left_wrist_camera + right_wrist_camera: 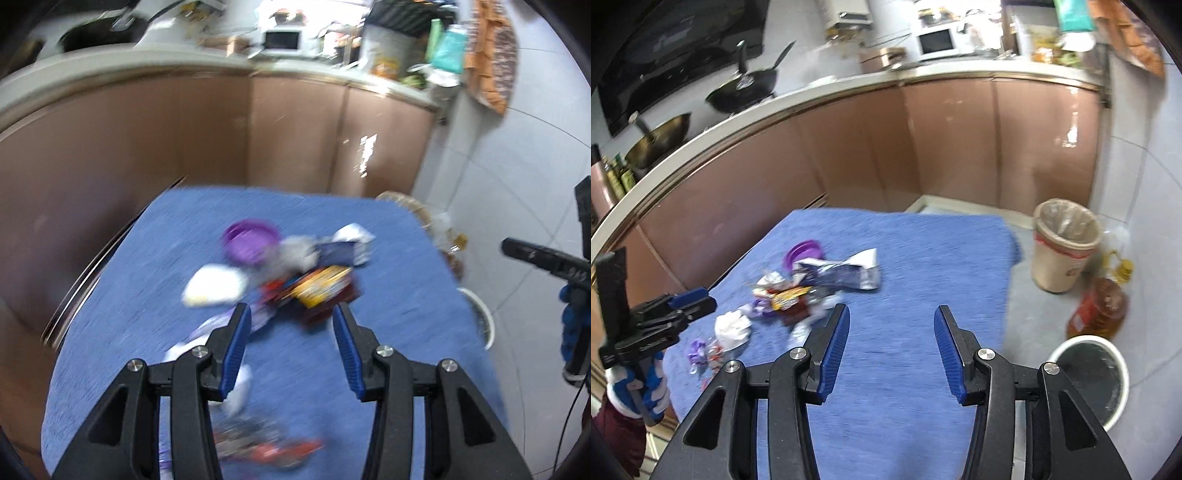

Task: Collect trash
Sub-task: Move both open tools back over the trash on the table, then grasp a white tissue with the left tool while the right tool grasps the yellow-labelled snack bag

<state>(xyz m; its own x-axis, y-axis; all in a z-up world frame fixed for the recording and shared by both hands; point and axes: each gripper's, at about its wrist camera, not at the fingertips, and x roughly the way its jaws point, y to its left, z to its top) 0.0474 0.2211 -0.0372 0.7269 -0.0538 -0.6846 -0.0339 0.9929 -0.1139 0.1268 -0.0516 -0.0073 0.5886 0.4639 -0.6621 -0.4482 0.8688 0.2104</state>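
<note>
Trash lies on a blue cloth-covered table (pixel 388 332): a purple lid (pixel 250 242), a white crumpled piece (pixel 214 285), a yellow-red snack wrapper (pixel 317 288), a dark blue and white wrapper (pixel 846 273) and small scraps (pixel 701 350). My left gripper (pixel 291 317) is open and empty just above and short of the wrapper pile. My right gripper (pixel 891 318) is open and empty over bare cloth, right of the pile. The left gripper also shows in the right wrist view (pixel 687 302). All is motion-blurred.
A white bin (pixel 1089 376) stands on the floor at the table's right. A beige lined bin (pixel 1065 243) and oil bottles (pixel 1100 306) stand behind it. Brown cabinets (pixel 923 147) with a cluttered counter run behind the table.
</note>
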